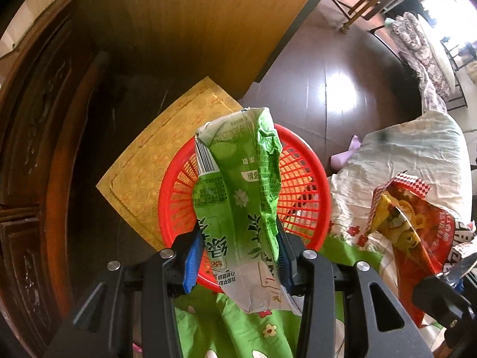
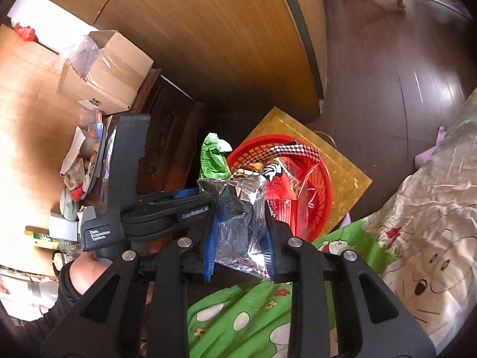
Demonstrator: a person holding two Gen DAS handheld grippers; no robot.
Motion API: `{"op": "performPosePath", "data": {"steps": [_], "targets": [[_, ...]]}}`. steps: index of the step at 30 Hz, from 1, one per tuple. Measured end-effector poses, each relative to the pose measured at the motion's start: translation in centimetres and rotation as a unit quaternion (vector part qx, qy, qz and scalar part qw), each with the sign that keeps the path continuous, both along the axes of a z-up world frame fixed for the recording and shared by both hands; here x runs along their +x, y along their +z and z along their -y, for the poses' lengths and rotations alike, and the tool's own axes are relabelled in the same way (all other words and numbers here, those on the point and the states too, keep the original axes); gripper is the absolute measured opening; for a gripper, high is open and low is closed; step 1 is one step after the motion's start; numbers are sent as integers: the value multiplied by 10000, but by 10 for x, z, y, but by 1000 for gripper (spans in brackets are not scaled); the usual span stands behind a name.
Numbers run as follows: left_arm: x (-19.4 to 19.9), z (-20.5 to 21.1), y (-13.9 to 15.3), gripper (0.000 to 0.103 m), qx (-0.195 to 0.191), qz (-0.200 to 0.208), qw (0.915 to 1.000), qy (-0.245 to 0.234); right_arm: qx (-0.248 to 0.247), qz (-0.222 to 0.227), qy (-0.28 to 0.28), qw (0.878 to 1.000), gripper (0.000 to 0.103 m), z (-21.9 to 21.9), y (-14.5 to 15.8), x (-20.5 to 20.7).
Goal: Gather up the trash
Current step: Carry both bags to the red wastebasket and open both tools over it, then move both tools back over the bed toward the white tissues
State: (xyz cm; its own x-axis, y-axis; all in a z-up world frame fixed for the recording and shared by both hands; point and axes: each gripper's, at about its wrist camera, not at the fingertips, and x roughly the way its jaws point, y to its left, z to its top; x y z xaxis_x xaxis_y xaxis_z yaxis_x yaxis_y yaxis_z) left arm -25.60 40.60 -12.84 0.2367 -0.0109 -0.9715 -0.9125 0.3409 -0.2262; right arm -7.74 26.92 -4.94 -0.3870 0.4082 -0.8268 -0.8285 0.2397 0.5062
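Hovering over red basket [image 1: 301, 161] (both claws clamping wrappers)

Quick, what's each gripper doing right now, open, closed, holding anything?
Left gripper: closed on the green wrapper, above the red basket.
Right gripper: closed on the red wrapper, its foil inside showing.

At frame centre, the crumpled green carton [image 1: 238, 197] is printed, creased paperboard. Behind it, the red basket [image 1: 301, 176] is glossy lattice plastic. The snack wrapper [image 2: 238, 217] shows shiny silver foil. The floor [image 1: 328, 89] is dark, polished wood; the bedcover [image 1: 238, 328] is matt printed cloth.
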Motion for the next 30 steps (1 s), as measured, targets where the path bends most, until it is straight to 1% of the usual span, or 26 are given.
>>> {"op": "performPosePath", "data": {"steps": [2,3,4,5,6,8,12,16,20,23,25,28,30], "targets": [[-1,-3,-4,43,-66,-21,9999,83,-24,-128,29,9999,30,-3,-4,1],[-3,-4,-6,49,-74,-58,9999,139,-45,-190,22,9998,33,-3,-6,2],[-4,-6,-7,65,-52,-119,9997,193,-80,-167,-48,9998,44,-3,-8,3],[-6,-7,-4,72,49,-195,9994,275,-69,-124,-107,9998,59,-3,-8,6],[-8,-7,-2,79,158,-250,9990,340,-16,-105,-152,9998,63,-3,-6,7],[-11,-8,1,79,223,-278,9986,383,124,-196,-120,9997,64,-2,-3,7],[-19,-10,5,79,174,-300,9980,527,58,-178,-193,9996,64,2,-5,10],[-23,-7,8,79,135,-289,9979,560,119,-71,-224,9997,64,6,-1,10],[-19,-1,13,79,124,-263,9985,466,167,197,-202,9995,64,12,4,6],[-13,5,19,79,222,-255,9989,334,236,427,-271,9984,64,19,12,6],[-9,10,26,79,296,-266,9989,247,348,495,-369,9975,64,28,20,8],[1,18,41,79,405,-191,9990,86,590,449,-501,9960,65,46,35,14],[8,24,53,82,512,-138,9986,-6,691,610,-544,9943,67,62,49,17]]}}
